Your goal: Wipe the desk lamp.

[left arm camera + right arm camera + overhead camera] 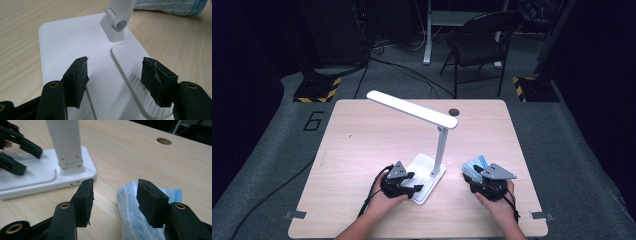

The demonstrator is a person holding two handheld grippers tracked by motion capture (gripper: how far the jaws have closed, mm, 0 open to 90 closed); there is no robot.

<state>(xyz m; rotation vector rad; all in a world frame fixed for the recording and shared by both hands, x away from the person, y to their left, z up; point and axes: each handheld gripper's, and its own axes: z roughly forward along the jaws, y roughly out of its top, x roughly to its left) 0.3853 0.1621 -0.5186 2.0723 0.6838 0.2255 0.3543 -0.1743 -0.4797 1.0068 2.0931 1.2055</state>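
Two tools work over one pale wood-grain table point(362, 130), broad and matt, with a round cable hole point(164, 141) far ahead of the right tool; on it stands a white desk lamp point(439, 145), the biggest thing here, its flat rectangular base point(72, 45) lying directly under and ahead of the left tool point(113, 72); the base is smooth hard plastic with rounded corners and a finely ribbed inset panel point(132, 60) just below that tool's far jaw; a slim square-section post rises from a hinge knuckle point(117, 25) ahead of the jaws to a long flat head. I judge the lamp stiff, slick and top-heavy (likely to tip if pushed high), so the thin edge of the base, or the post low by the hinge, looks the surest hold; the left tool's jaws stand apart with nothing between them, hanging just above the base.

Smaller and softer is the blue-and-white cloth point(132, 220), a folded terry rag with a blue hem, lying on the table right beneath the right tool point(115, 200) and just beside the lamp's base; it should be light, limp and grippy, easy to pinch anywhere, best at a bunched fold; that tool's jaws also stand apart, above the cloth rather than pressing on it; the black pads are rough and worn.
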